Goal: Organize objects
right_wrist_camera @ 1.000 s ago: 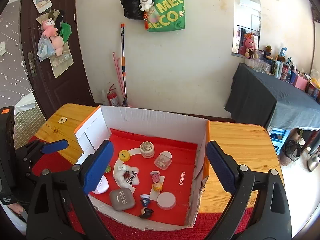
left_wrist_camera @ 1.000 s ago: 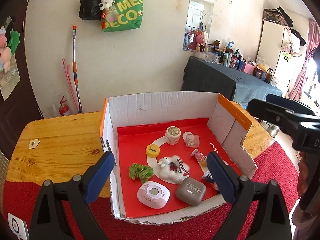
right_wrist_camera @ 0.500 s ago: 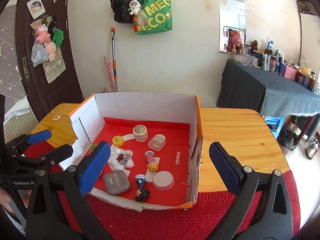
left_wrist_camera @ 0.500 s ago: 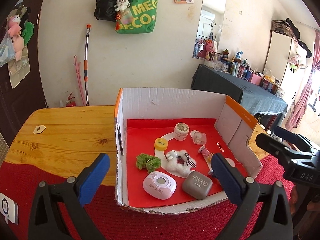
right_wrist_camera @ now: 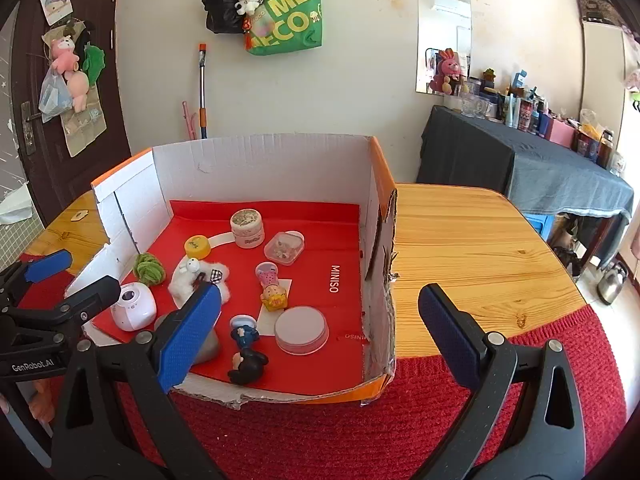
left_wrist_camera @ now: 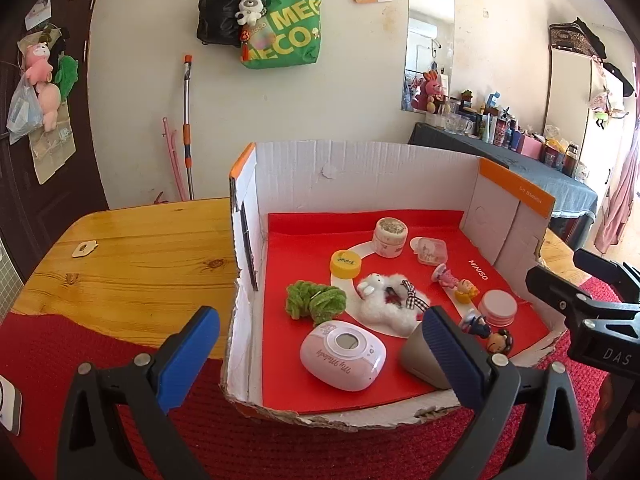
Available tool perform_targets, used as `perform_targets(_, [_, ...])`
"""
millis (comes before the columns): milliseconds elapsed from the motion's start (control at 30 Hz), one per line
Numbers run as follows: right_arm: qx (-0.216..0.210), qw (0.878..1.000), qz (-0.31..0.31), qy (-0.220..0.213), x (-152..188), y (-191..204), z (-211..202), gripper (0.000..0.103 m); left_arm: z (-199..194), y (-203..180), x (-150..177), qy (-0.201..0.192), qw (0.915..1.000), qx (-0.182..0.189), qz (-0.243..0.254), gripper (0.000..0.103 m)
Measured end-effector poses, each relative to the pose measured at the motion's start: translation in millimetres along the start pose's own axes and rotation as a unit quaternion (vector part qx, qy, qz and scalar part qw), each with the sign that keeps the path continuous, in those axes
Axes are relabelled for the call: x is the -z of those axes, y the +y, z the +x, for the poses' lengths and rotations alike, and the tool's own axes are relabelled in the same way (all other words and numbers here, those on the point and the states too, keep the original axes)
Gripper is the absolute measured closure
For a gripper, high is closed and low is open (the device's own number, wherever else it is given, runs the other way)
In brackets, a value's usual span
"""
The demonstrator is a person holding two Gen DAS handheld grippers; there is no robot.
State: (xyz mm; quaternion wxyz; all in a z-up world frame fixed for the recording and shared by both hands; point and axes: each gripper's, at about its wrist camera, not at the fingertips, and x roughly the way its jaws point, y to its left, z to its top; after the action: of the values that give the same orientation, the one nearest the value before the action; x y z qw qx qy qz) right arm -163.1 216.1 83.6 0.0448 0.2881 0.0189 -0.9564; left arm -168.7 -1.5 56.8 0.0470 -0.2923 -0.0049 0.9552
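The cardboard box [left_wrist_camera: 360, 172], white-walled with a red floor, is sitting directly ahead of both grippers, holding small trinkets. Left gripper [left_wrist_camera: 320, 356] and right gripper [right_wrist_camera: 320, 328] are hovering wide apart, empty. Both are sitting closer to the box than a second ago

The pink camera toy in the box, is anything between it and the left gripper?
Nothing visible blocks it. The pink camera toy lies near the box's low torn front edge, and the left gripper hangs open before it, jaws wide apart.
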Motion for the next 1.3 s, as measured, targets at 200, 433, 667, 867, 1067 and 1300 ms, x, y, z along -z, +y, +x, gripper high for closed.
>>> perform_targets(200, [0.002,1.0,0.003,0.008,8,-2,11,0.002,6,2,2,0.002,1.0,-0.004,-0.001,0.0])
perform_targets(433, [0.006,1.0,-0.006,0.012,11,2,14,0.002,8,-2,2,0.007,0.9998,-0.014,0.009,0.0])
perform_targets(667, [0.0,1.0,0.013,0.022,12,-5,18,0.002,10,0,2,0.013,0.9998,-0.014,0.002,0.0])
perform_targets(867, [0.0,1.0,0.004,0.021,12,-2,17,0.001,11,-4,2,0.015,0.9997,-0.017,0.01,0.0])
perform_targets(1067, [0.004,1.0,0.0,0.02,12,0,17,0.0,12,-4,2,0.017,0.9996,-0.02,0.01,0.0])
perform_targets(1300, [0.006,1.0,0.0,0.02,12,0,16,0.0,14,-2,1,0.017,0.9996,-0.02,0.004,0.0])
